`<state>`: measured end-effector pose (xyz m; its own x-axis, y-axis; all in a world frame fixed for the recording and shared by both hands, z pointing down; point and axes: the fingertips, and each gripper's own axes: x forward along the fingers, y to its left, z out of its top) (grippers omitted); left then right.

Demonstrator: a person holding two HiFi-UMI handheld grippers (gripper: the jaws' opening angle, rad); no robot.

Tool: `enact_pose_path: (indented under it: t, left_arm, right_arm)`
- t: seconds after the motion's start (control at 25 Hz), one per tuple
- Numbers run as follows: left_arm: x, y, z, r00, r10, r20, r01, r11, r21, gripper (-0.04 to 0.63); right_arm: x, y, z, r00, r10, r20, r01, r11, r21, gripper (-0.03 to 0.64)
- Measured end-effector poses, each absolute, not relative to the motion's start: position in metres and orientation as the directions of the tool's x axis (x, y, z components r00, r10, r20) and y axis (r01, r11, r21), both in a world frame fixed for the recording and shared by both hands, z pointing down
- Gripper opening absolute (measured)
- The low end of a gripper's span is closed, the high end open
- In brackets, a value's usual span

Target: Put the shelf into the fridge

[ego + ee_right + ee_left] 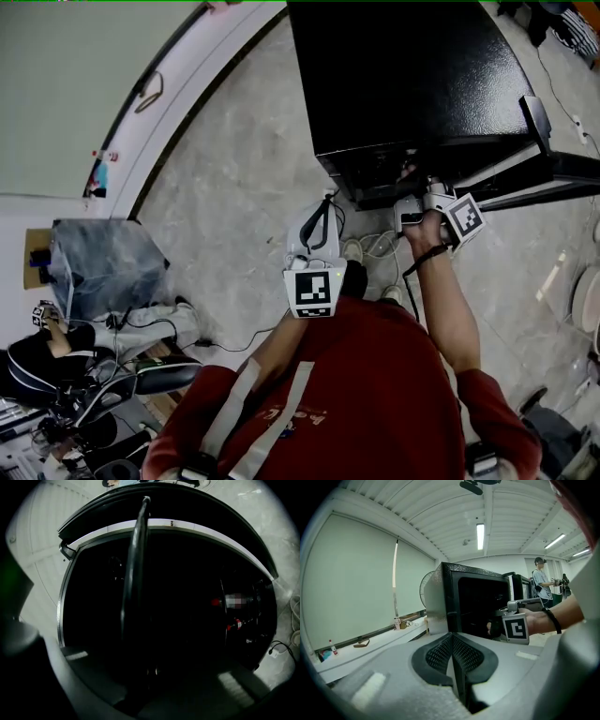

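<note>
Underfoot, mottled grey floor [244, 169]; pale walls. Black fridge [403, 75] stands open. Shelf [136, 573], thin, dark, edge-on at its mouth, is pinched in the right gripper [149, 667]. Left gripper [454, 656] is closed, empty.

The left gripper [453, 656] is held close in front of the chest, and its jaws are shut tight with nothing in them. The right arm [448, 309] is stretched out forward. The right gripper [149, 670] is held level, its jaws closed on the thin edge of the shelf [136, 573].
</note>
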<state>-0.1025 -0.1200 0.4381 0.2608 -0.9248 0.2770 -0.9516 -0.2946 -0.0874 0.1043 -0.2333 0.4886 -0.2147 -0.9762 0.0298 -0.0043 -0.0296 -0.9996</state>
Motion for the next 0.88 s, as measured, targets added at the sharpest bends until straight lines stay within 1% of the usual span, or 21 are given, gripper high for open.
enact_pose_path:
  t: [0.28, 0.56, 0.88]
  left_arm:
    - [-0.104, -0.122, 0.449, 0.250, -0.916, 0.313, -0.955, -0.287, -0.078, -0.002]
    - [-0.105, -0.119, 0.448, 0.250, -0.918, 0.308, -0.956, -0.284, -0.072, -0.002]
    - [-0.101, -0.121, 0.456, 0.262, -0.907, 0.329, -0.955, -0.294, -0.051, -0.002]
  right_arm:
    - [0.101, -0.259, 0.492, -0.208, -0.978, 0.010, -0.007, -0.009, -1.000, 0.012]
    - [0.097, -0.279, 0.489, -0.204, -0.979, 0.002, -0.003, -0.002, -1.000, 0.012]
    - [0.095, -0.291, 0.503, -0.206, -0.978, 0.038, -0.033, -0.032, -0.999, 0.017]
